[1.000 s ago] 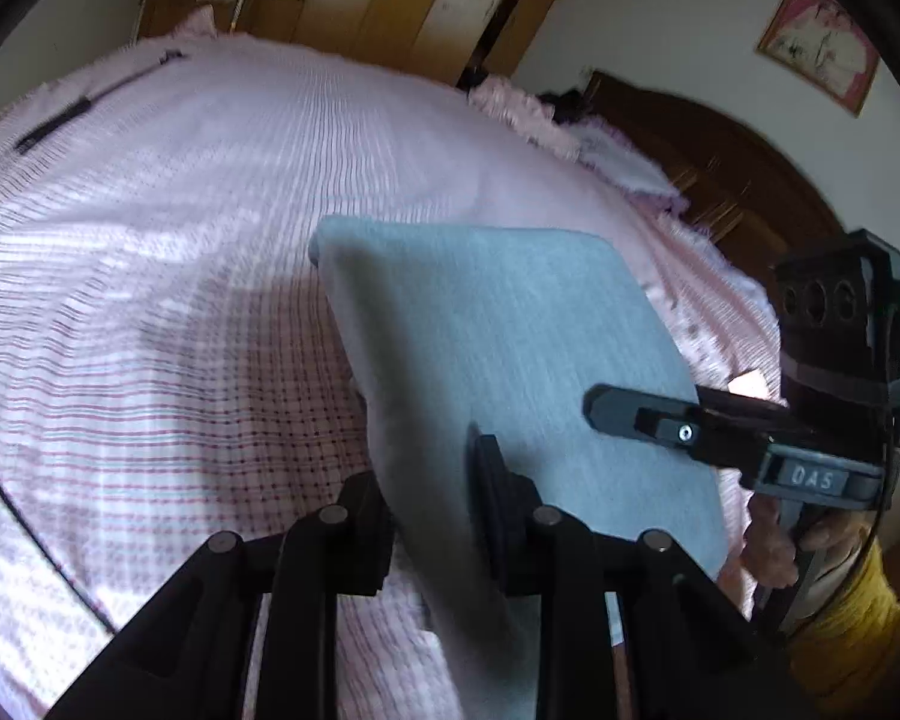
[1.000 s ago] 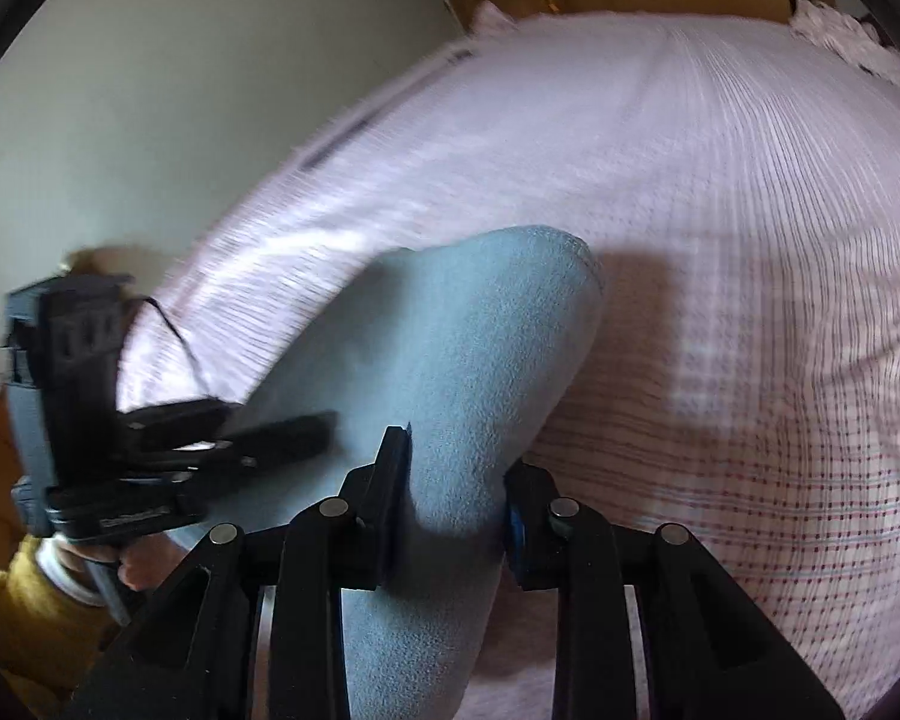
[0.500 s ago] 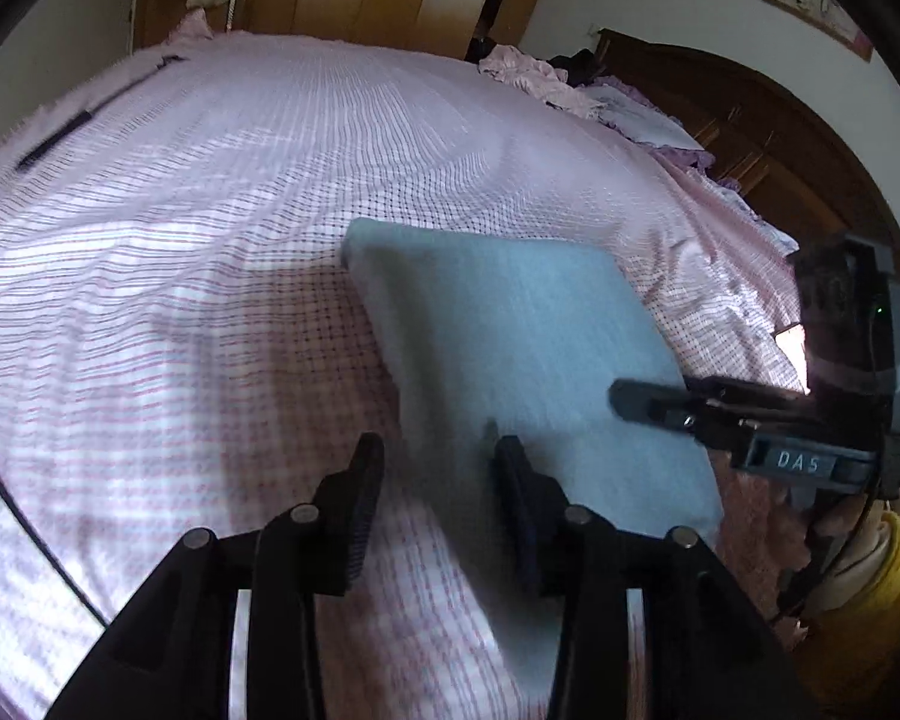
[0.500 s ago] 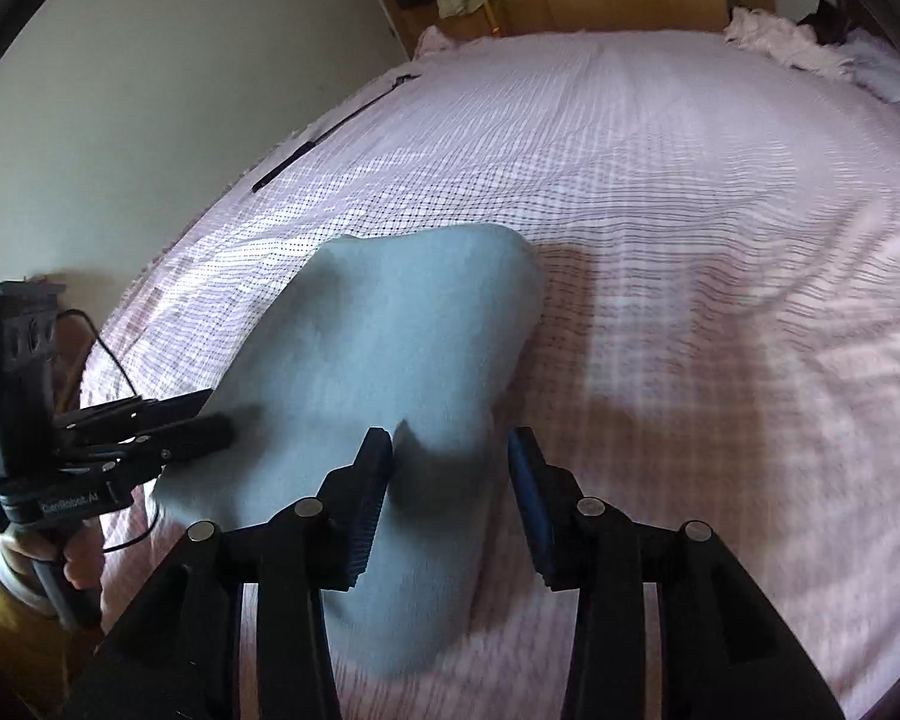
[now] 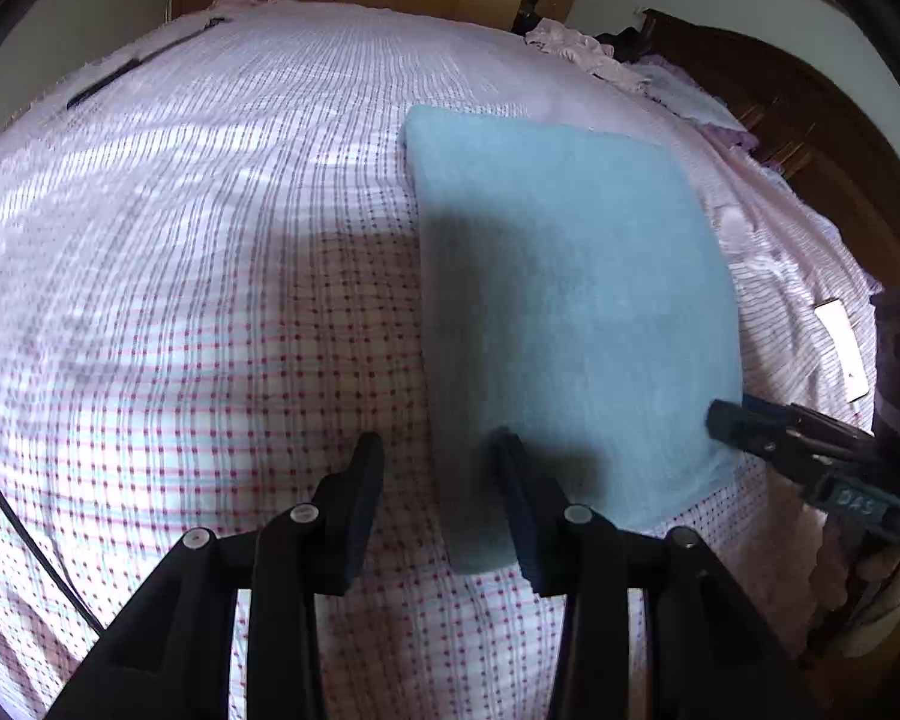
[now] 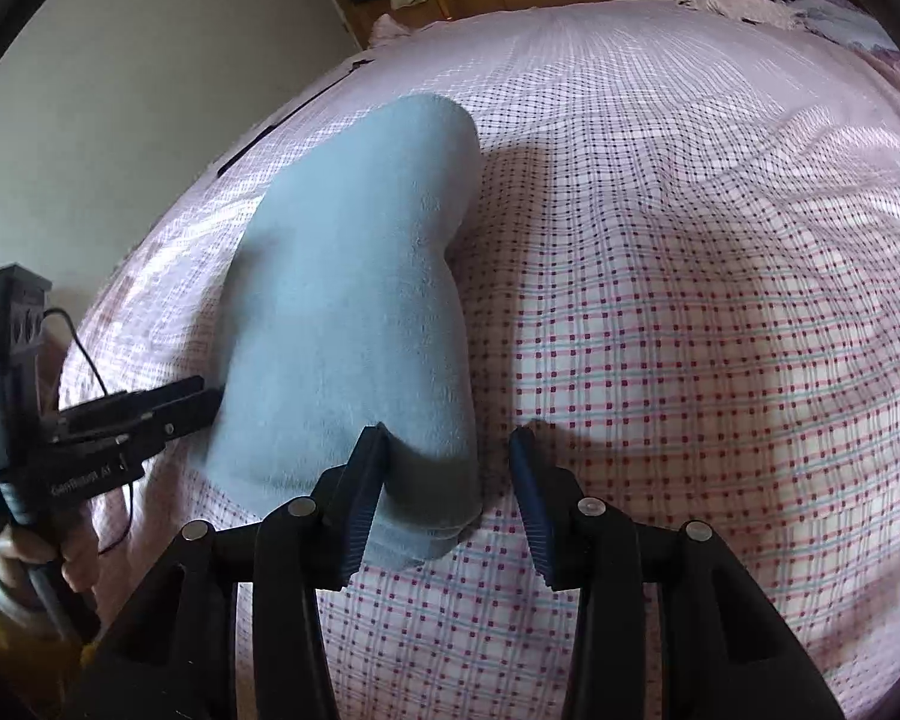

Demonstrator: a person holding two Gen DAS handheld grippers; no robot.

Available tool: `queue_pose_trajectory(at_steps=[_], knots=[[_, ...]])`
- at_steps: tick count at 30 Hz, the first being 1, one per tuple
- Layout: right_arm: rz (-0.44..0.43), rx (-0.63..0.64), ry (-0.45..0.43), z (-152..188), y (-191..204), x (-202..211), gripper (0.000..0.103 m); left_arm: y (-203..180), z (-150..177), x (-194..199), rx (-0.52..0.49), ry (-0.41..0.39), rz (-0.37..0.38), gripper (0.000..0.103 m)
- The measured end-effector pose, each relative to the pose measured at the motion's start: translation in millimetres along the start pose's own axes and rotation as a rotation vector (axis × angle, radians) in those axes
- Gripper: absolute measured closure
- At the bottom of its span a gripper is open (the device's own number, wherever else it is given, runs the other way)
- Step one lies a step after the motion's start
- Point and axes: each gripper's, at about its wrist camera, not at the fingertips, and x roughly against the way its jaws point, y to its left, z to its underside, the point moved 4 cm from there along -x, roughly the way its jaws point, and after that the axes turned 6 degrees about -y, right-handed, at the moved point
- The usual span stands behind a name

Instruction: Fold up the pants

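Your left gripper and right gripper, both spread, flank the folded pants' near end; long axis runs away across the bed.

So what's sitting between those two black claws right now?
The folded blue pants, flat on the checked bedsheet. In the left wrist view they span from the left gripper to the right gripper; both hang open.

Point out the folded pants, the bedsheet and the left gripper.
folded pants [image 5: 570,300]: left wrist view, middle of top surface.
bedsheet [image 5: 210,300]: left wrist view, bare checked area.
left gripper [image 5: 438,480]: left wrist view, midway between fingers.
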Motion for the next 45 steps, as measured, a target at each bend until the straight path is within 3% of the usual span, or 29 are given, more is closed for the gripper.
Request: queue_pose_trajectory(at_steps=[11,14,16,19,21,22,26,29,45], knots=[[0.092,0.055,-0.075,22,18,52,0.068,-8,22,35,0.001,-0.041,-0.084,0.061],[0.139,0.087,-0.081,34,24,56,0.054,-12,37,45,0.007,-0.042,-0.104,0.060],[0.165,0.112,-0.106,43,26,58,0.036,-16,48,49,0.000,-0.051,-0.126,0.053],[0.209,0.134,-0.133,52,28,57,0.023,-24,61,48,-0.015,-0.069,-0.166,0.033],[0.239,0.138,-0.130,55,26,51,0.022,-27,71,45,-0.015,-0.074,-0.183,0.021],[0.249,0.137,-0.126,57,26,45,0.022,-28,74,43,-0.009,-0.071,-0.193,0.019],[0.258,0.084,-0.067,68,10,22,0.022,-31,85,29,-0.020,-0.061,-0.258,0.017],[0.237,0.064,-0.109,71,6,22,0.019,-35,89,23,-0.033,-0.062,-0.292,0.015],[0.255,0.104,-0.150,73,8,12,0.012,-38,91,18,-0.032,-0.080,-0.299,0.012]])
